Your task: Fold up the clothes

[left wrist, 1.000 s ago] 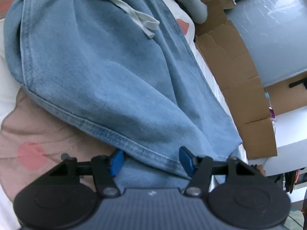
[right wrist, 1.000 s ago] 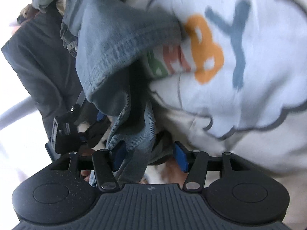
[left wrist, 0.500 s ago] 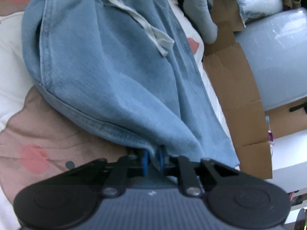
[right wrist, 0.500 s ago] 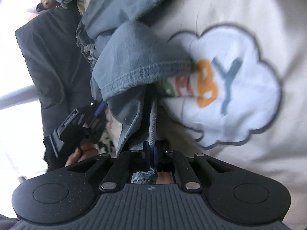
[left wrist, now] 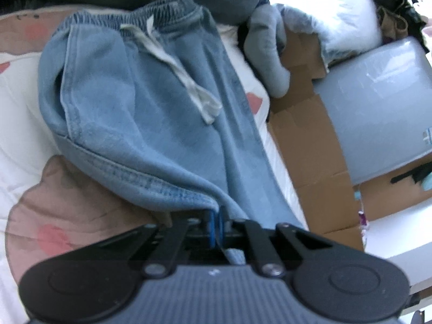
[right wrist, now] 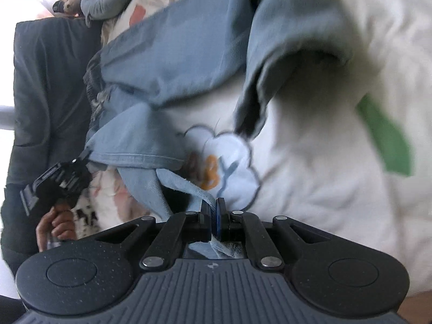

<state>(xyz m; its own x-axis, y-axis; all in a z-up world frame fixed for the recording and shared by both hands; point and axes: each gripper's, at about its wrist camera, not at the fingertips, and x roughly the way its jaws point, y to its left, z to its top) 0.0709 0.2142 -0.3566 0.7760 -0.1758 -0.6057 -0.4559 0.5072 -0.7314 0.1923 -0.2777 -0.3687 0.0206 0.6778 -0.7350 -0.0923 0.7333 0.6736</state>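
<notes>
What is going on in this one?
A person with a handheld claw in each hand is folding light blue denim pants on a bed. The left claw and the right claw are each shut on a hem edge. The waistband lies at the far end.

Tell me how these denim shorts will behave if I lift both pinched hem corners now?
The denim shorts will probably sag between left gripper and right gripper; the fabric already drapes and creases. The drawstring lies loose, so it may dangle. The hem looks thick, so slipping seems unlikely.
</notes>
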